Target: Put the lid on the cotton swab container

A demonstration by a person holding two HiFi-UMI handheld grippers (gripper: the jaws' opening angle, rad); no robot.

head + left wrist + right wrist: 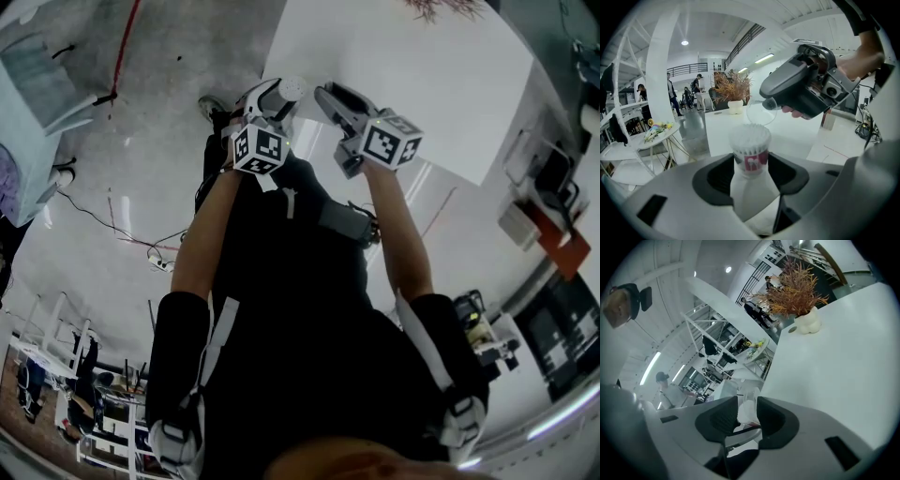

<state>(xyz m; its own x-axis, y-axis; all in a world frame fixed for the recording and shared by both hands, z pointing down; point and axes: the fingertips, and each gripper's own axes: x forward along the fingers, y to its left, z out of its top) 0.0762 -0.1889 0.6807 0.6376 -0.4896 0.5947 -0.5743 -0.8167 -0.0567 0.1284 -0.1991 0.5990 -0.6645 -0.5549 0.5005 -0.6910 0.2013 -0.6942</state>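
Clear plastic lid [761, 114], pinched in the right gripper [769, 104], hovers just above and slightly beyond the cotton swab container [750, 161], which stands upright with swab tips [750, 138] up, clamped in the left gripper [750, 174]. Lowering the lid looks next.

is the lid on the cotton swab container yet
Off. The left gripper view shows the cotton swab container with its swab heads exposed, and the clear lid held apart above it by the right tool.

Layout, near edge of table [450, 84].
Cotton swab container [750, 157] in left gripper [283, 93]; lid [761, 114] in right gripper [771, 103], just above-right; plant [732, 89] far on table.
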